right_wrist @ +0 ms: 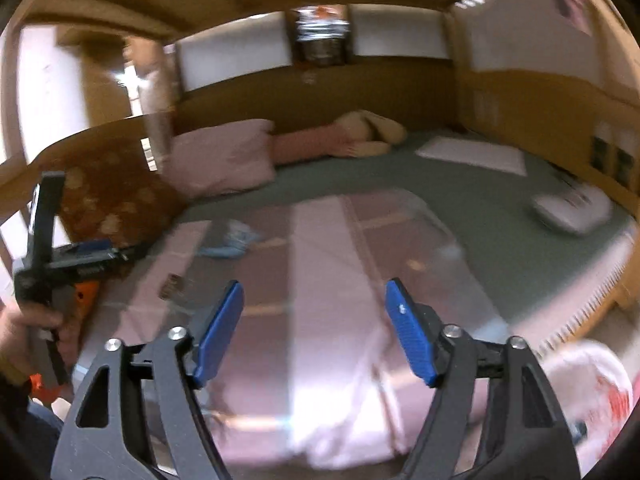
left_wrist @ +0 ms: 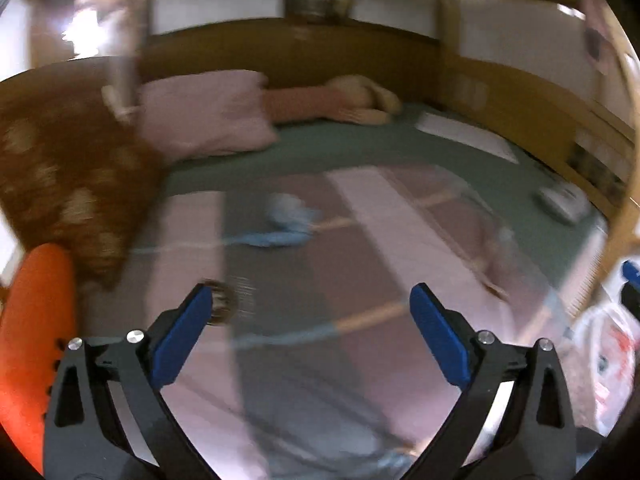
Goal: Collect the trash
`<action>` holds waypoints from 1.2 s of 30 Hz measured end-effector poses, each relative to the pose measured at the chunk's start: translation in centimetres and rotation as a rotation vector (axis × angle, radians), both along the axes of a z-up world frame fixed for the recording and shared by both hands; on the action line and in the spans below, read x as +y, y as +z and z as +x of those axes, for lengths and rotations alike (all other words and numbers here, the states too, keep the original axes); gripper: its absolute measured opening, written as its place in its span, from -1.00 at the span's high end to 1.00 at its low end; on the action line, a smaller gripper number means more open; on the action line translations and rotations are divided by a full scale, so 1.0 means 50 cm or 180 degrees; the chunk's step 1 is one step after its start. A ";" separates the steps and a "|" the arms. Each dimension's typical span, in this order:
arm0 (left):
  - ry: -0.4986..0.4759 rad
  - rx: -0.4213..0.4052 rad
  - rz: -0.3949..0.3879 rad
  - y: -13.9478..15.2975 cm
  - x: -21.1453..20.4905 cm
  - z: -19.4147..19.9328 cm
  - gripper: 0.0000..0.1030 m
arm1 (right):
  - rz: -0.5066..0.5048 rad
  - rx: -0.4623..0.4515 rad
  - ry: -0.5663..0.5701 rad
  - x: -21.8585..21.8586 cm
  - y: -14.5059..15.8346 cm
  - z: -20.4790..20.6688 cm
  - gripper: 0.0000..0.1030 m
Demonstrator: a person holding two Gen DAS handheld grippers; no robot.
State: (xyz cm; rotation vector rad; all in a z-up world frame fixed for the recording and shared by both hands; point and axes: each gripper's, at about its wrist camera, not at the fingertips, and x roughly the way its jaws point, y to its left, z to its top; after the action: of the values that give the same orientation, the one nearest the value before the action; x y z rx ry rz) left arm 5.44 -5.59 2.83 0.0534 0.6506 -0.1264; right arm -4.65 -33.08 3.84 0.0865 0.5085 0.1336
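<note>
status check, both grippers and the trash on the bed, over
Left gripper open, empty. Right gripper open, empty. Blue crumpled trash and small brown wrapper lie on striped blanket ahead, untouched. Path unobstructed.

Blurred view of a bed (right_wrist: 460, 208) with a green sheet, set in a nook of brown wooden panelling (right_wrist: 320, 92) topped by white wall panels (right_wrist: 236, 56). At its head, a pink pillow (right_wrist: 224, 156), a long pink bolster (right_wrist: 304, 142) and a beige soft toy (right_wrist: 372, 128); to the left, a brown flowered cushion (left_wrist: 68, 176). Across the middle, a pink and mauve striped blanket (left_wrist: 360, 264); bright light (left_wrist: 86, 28) at upper left.
</note>
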 end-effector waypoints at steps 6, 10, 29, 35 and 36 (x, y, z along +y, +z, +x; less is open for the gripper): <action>0.0433 0.0405 -0.0304 -0.086 0.114 0.060 -0.93 | -0.0278 0.0296 0.0528 0.195 -0.044 0.270 -0.57; 0.0552 0.0296 -0.0400 -0.069 0.166 0.058 -0.93 | -0.0447 0.0542 0.0634 0.309 -0.115 0.472 -0.57; 0.0456 0.0593 -0.0410 -0.166 0.169 0.202 -0.93 | 0.0071 0.0784 0.0624 0.305 -0.188 0.683 0.70; 0.0085 0.0509 -0.0008 -0.216 0.093 0.320 -0.93 | 0.0490 0.0539 0.0604 0.150 -0.072 0.452 0.70; 0.0010 0.0502 0.0100 -0.228 0.074 0.349 -0.93 | 0.0512 0.0481 0.0589 0.123 -0.056 0.404 0.70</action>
State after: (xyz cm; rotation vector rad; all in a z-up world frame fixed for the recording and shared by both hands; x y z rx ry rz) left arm 22.91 -1.89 -8.59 0.0731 0.8100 -0.1181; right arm 15.54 -26.92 1.04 0.2080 0.6561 0.3509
